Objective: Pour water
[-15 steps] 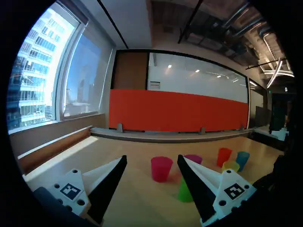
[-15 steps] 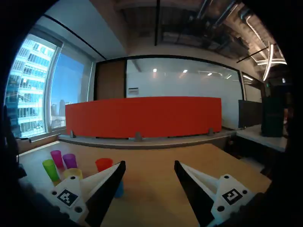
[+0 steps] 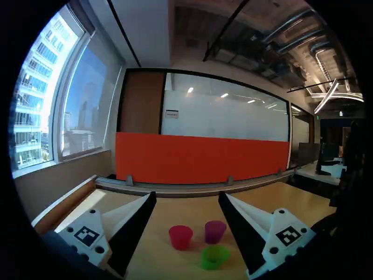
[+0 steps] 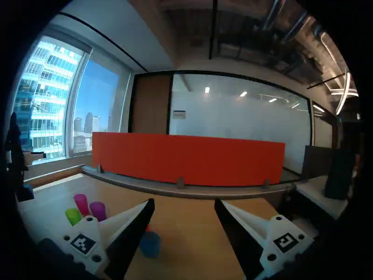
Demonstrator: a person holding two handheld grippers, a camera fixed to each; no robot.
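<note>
- Wood table (image 3: pixel 186 212), pale and smooth, running back to a long orange partition (image 3: pixel 200 158) with a frosted glass wall (image 3: pixel 224 112) above it.
- Tall window (image 3: pixel 42 116) to one side with high-rise blocks outside; bare pipes (image 3: pixel 289 42) and strip lights across the open ceiling.
- Left gripper (image 3: pixel 186 193) spread wide with nothing in it, raised over the table.
- Low between its fingers in the left gripper view: pink cup (image 3: pixel 180 236) and purple cup (image 3: pixel 215 231) side by side, green cup (image 3: pixel 214 256) just in front of the purple one.
- Right gripper (image 4: pixel 183 200) equally wide and empty; same three cups clustered far off to the side in the right gripper view, blue cup (image 4: pixel 150 243) nearer, partly behind one finger.
- Against half a second ago: cups smaller and lower in the left gripper view, three in frame where six stood before, more ceiling; both grippers spread just as wide.
- Cups of translucent coloured plastic, tapered, open at the top.
- Gripper fingers as white wedges with black inner faces, each carrying a square black-and-white marker.
</note>
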